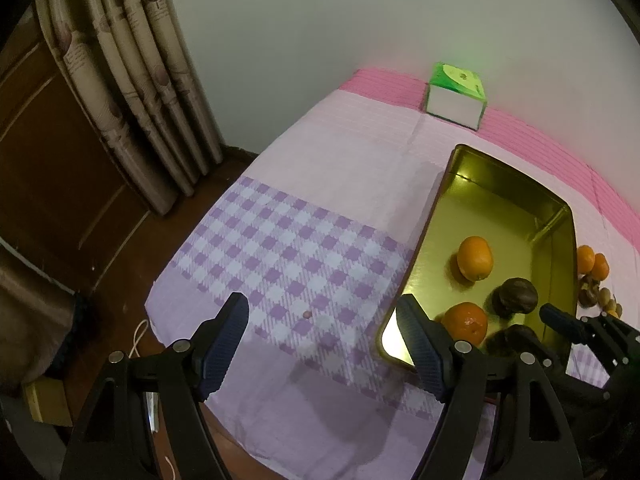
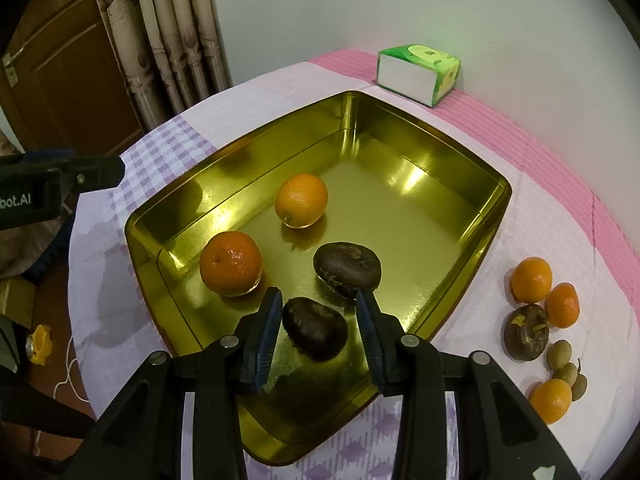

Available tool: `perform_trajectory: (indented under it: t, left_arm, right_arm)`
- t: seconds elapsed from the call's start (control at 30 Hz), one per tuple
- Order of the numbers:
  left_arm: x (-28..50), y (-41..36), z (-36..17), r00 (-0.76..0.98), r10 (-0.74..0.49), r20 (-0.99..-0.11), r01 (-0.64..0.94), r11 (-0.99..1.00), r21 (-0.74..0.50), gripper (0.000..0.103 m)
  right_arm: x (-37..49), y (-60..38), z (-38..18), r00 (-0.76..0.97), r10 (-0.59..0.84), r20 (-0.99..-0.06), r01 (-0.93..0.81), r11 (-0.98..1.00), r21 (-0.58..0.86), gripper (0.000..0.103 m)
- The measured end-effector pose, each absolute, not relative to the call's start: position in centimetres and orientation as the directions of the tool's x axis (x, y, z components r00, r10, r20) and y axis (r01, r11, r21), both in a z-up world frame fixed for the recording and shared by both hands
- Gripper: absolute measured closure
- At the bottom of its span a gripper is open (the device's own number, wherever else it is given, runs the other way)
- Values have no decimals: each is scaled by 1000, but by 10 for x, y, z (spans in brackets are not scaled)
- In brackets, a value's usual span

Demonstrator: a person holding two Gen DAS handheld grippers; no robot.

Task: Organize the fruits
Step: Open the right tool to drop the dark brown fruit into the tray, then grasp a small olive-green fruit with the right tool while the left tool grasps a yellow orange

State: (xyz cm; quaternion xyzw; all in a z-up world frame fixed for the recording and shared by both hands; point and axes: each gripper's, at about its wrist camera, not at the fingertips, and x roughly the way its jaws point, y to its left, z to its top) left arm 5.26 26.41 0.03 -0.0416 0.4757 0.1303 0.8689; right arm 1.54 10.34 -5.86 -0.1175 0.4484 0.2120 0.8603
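1. The desk (image 2: 540,184) wears a cloth of pink stripes and purple checks, and it stands close to a white wall, with a curtain (image 1: 132,80) and a brown door (image 2: 60,80) off to the left.
2. A gold tray (image 2: 472,236) sits on the cloth (shiny enough to mirror the fruit) and takes up most of the middle.
3. The left claw (image 1: 324,348) hangs over bare checked cloth just beside the tray's near corner, its jaws spread wide with nothing between them.
4. The right claw (image 2: 316,332) points down into the tray; its jaws stand a little apart either side of a dark fruit (image 2: 316,334), and I cannot tell whether the pads press on it or the tray carries it.
5. A green and white tissue box (image 2: 418,74) stands at the far edge by the wall.
6. Inside the tray lie two oranges, one farther back (image 2: 302,200) and one nearer the left wall (image 2: 231,263), plus a second dark fruit (image 2: 347,264).
7. Outside, on the cloth to the tray's right, a cluster waits: three small oranges (image 2: 532,280), another dark fruit (image 2: 526,332) and a few small brown round fruits (image 2: 560,350).
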Motion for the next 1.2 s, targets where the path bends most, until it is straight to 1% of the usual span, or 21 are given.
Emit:
perform_trajectory:
  t: [0.33,0.47,0.87,1.0,1.2]
  left_arm:
    - [53,257,4,528,185,-829,-233,970,68,26]
    - [53,257,3,527,187,-829,-232,970,71,26]
    - [54,255,2,524,192,-830,-221,972,85,25]
    - [52,250,3,535,188,-824,-200,975,93,25]
    - [52,238,4,552,182,-814,-151,982,118,25]
  right_arm:
    - [3,65,-27,566,289,-772,-411,911,40,66]
    - [-2,33,-25,587,251,-770,-350,936,39,66]
    - [-17,-97,-41,609,61,-791,-82,997,14,66]
    - [-17,-121,-48,612,28,-791,-43,999,3,66]
    - [-4,-132,-63,611,35,-791,-44,999,10,66]
